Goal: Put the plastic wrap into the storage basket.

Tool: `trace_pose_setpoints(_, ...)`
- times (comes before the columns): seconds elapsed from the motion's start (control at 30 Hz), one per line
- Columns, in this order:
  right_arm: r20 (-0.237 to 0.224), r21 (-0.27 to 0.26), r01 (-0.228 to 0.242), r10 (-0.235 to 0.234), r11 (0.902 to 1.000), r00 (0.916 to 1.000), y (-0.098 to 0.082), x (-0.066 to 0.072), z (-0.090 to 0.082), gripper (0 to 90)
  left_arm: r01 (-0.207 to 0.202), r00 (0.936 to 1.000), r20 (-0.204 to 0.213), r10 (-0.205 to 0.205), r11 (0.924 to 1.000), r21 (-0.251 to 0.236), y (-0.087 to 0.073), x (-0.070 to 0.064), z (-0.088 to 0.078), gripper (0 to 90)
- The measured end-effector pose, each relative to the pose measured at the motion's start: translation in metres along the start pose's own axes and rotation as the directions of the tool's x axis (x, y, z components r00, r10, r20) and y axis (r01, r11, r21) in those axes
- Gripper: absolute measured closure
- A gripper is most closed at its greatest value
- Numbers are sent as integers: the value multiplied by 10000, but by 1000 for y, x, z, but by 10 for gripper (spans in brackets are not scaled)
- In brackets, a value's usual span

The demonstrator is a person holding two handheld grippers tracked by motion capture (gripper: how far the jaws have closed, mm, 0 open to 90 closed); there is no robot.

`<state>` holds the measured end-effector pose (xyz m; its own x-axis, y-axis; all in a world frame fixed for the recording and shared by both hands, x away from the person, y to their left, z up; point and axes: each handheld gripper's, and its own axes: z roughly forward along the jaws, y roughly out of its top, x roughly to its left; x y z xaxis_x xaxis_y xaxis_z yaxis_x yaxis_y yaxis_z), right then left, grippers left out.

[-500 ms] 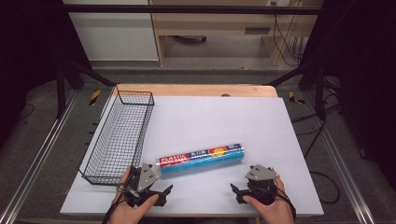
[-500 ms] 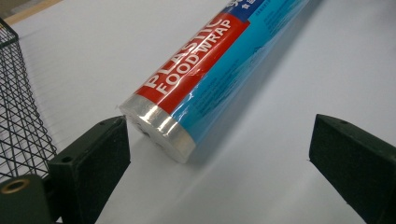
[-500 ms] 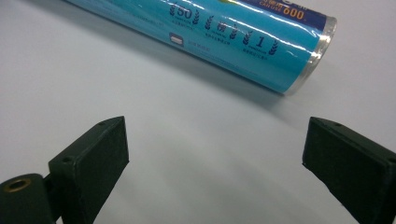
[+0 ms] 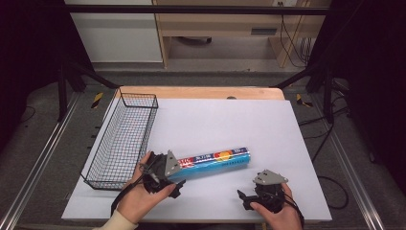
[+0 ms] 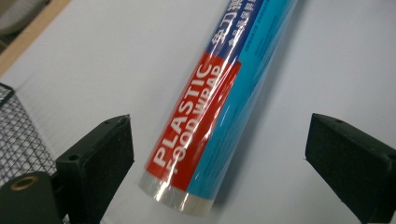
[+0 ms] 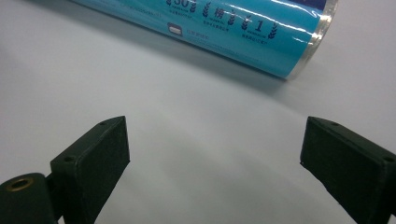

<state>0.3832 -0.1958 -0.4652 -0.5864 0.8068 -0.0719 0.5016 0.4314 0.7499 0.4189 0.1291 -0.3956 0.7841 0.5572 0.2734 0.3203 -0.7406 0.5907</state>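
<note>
Left claw [image 4: 165, 179] has reached the plastic wrap roll [image 4: 215, 161], wide; right claw [image 4: 249, 199] wide; white tabletop [image 4: 230, 124].

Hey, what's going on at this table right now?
A person holds a gripper in each hand over a white table. The left gripper is open, its jaws on either side of the near end of a roll of plastic food wrap without touching it. The right gripper is open too, a little short of the roll's other end. A wire basket sits at the left.
</note>
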Motion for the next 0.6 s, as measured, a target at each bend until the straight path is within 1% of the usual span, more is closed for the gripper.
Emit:
trace_pose_setpoints(0.03,0,0,0,0,10000,10000,0,0,0,84,16,9998,195,-18,10000,79,6,1,1,82)
trace_pose_setpoints(0.07,-47,-15,-12,12,10000,10000,0,0,-1,78,-62,9995,304,57,9999,154,12,3,2,81)
trace_pose_setpoints(0.1,-106,-138,56,-58,9999,9999,-1,0,-2,70,-207,9993,320,202,9996,168,21,4,4,78)
trace_pose_setpoints(0.13,-106,-138,56,-58,9999,9999,-1,0,-2,70,-207,9993,320,202,9996,168,21,4,4,74)
trace_pose_setpoints(0.17,-101,-172,29,-31,9998,9999,-1,1,-2,69,-382,9988,311,374,9990,234,28,4,6,74)
trace_pose_setpoints(0.2,-73,-233,230,-232,9995,9997,0,2,-1,68,-403,9986,363,391,9986,332,32,4,7,66)
trace_pose_setpoints(0.23,-73,-233,230,-232,9995,9997,0,2,-1,68,-270,9985,491,245,9984,501,37,5,9,66)
trace_pose_setpoints(0.27,-39,-269,378,-379,9989,9993,0,3,-1,68,-186,9978,650,147,9979,612,40,5,11,65)
trace_pose_setpoints(0.33,-19,-342,599,-600,9976,9982,0,5,-1,73,-289,9966,792,236,9974,667,46,6,16,59)
trace_pose_setpoints(0.37,14,-386,706,-706,9968,9975,0,7,-1,75,-467,9956,852,400,9959,778,48,6,18,49)
trace_pose_setpoints(0.4,38,-392,701,-700,9968,9975,0,7,-1,76,-722,9944,832,653,9940,824,52,7,23,49)
trace_pose_setpoints(0.43,38,-392,701,-700,9968,9975,0,7,-1,76,-722,9944,832,653,9940,824,52,7,23,49)
trace_pose_setpoints(0.53,64,-441,726,-724,9964,9974,0,6,-1,75,-824,9912,1126,692,9897,1168,57,9,31,49)
trace_pose_setpoints(0.57,52,-446,732,-731,9963,9973,0,6,-1,74,-839,9910,1139,700,9890,1222,58,11,34,49)
trace_pose_setpoints(0.6,9,-407,695,-695,9968,9976,0,6,0,72,-873,9907,1138,739,9892,1177,60,13,38,55)
